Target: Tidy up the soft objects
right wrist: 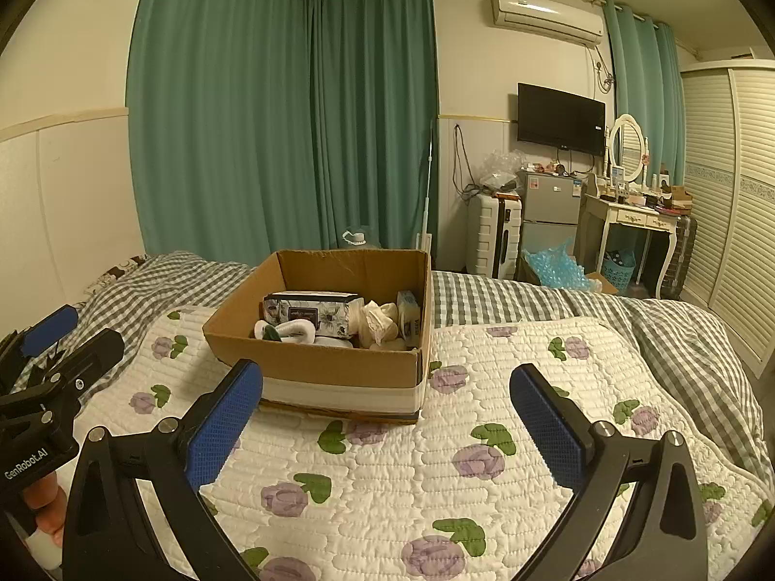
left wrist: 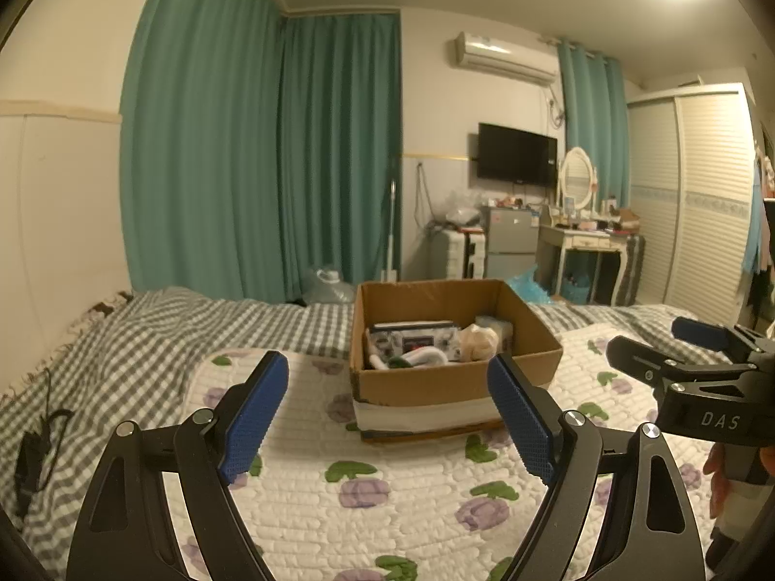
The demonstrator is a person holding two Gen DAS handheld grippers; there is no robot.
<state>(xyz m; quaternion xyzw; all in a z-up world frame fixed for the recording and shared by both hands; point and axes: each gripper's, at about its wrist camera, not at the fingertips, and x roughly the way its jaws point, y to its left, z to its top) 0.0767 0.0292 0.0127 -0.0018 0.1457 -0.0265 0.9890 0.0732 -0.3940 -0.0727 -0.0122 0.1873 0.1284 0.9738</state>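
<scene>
An open cardboard box (left wrist: 450,382) (right wrist: 339,368) stands on the quilted floral blanket (left wrist: 387,484) (right wrist: 436,460). Inside lie a floral tissue pack (left wrist: 411,336) (right wrist: 315,312), a cream soft bundle (left wrist: 477,341) (right wrist: 380,322), a white curved item (left wrist: 426,356) (right wrist: 295,328) and a small packet (right wrist: 409,314). My left gripper (left wrist: 387,421) is open and empty, in front of the box. My right gripper (right wrist: 387,428) is open and empty, also just short of the box. Each gripper shows in the other's view, the right one (left wrist: 678,344) and the left one (right wrist: 63,339).
A grey checked bedspread (left wrist: 145,339) (right wrist: 654,319) lies under the blanket. Teal curtains (left wrist: 266,145), a suitcase (right wrist: 494,235), a small fridge (right wrist: 550,213), a dressing table (right wrist: 634,218) and a wardrobe (right wrist: 726,184) stand beyond the bed. A black cable (left wrist: 34,450) lies at left.
</scene>
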